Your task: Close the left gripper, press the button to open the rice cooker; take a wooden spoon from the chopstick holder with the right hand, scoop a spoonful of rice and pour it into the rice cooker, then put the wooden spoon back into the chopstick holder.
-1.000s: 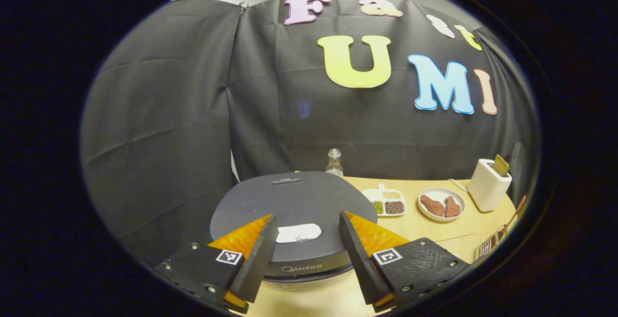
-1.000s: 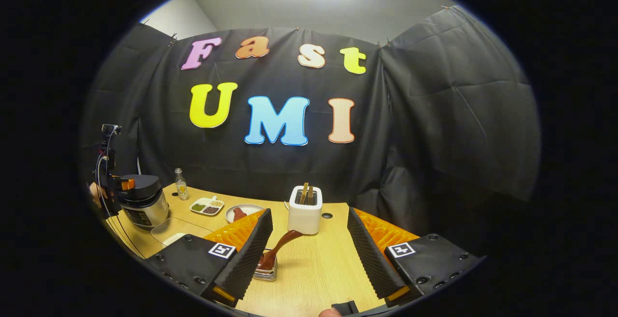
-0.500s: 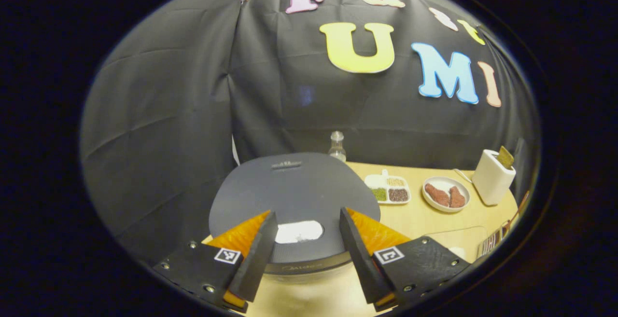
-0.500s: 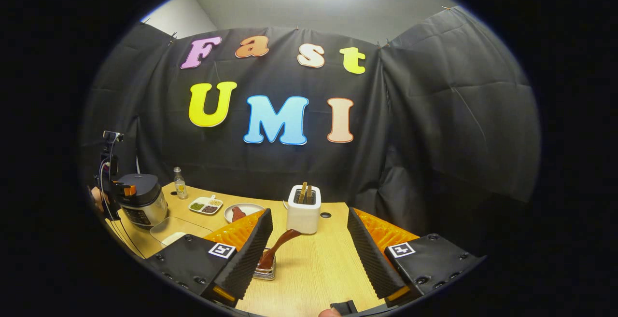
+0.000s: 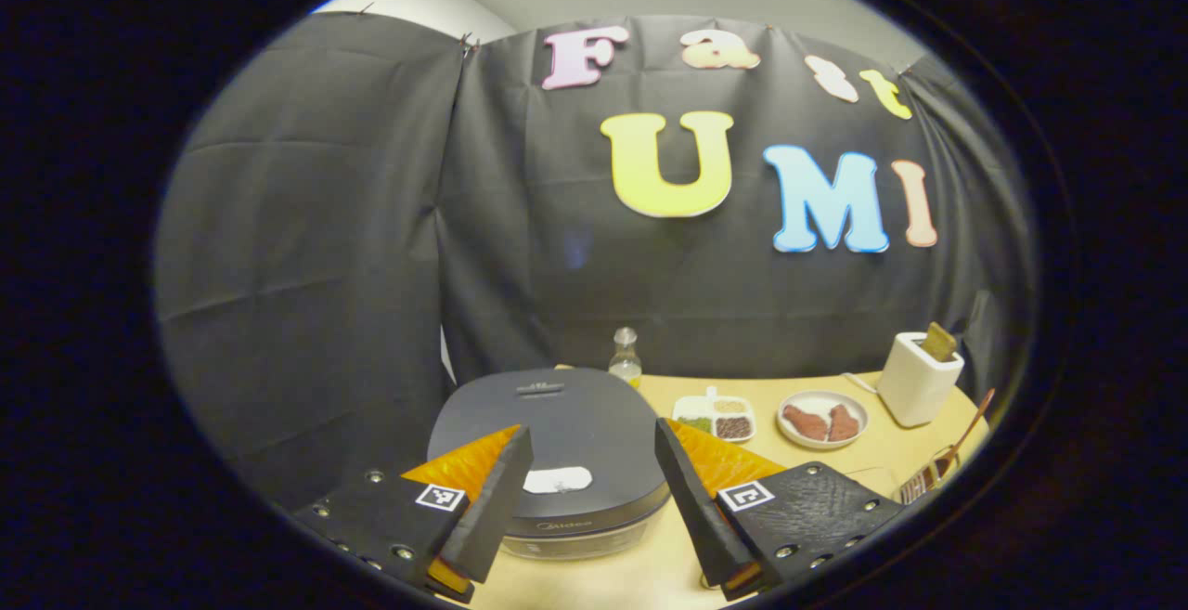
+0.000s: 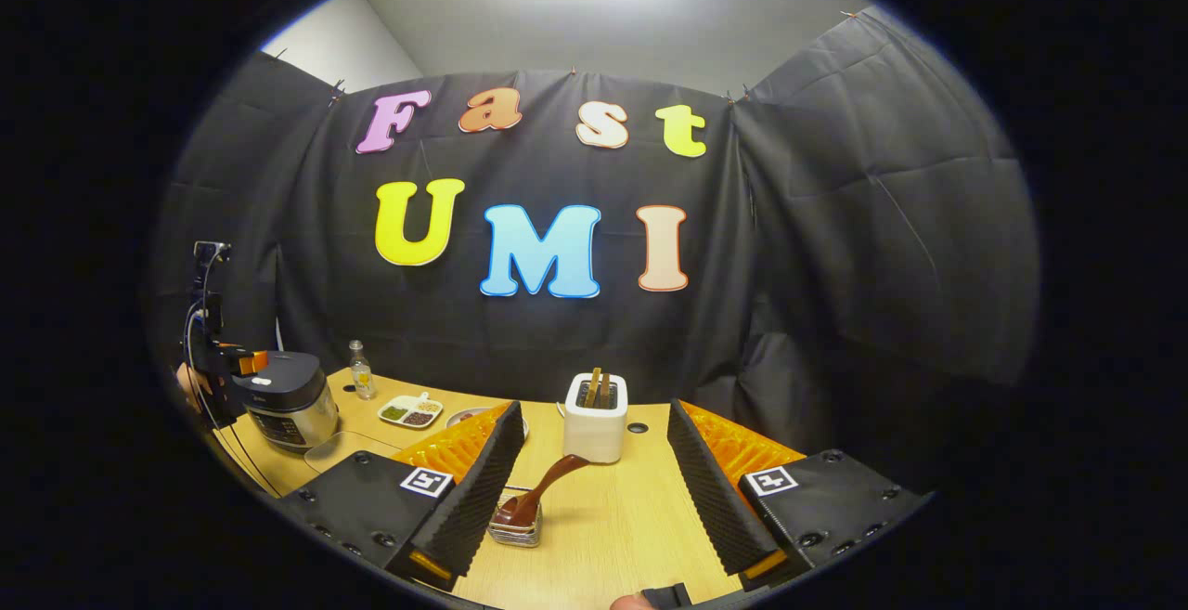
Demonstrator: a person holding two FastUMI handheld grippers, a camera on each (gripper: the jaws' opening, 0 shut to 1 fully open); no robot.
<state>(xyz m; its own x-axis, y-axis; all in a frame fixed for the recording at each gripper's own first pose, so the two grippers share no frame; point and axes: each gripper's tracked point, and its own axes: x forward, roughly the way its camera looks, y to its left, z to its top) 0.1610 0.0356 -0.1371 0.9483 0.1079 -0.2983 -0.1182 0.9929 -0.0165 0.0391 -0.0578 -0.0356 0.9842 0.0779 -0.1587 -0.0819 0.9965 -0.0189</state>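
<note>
Counting 1 rice cooker (image 5: 557,461), lid down, under the left gripper (image 5: 585,508), fingers spread. 1 chopstick holder (image 6: 596,417) holds 2 upright handles. 1 spoon (image 6: 543,492) leans up-right. Right gripper (image 6: 594,499) released, empty.

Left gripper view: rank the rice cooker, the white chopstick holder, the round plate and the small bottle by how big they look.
1. rice cooker, though it's nearest
2. white chopstick holder
3. round plate, close to the holder
4. small bottle
</note>
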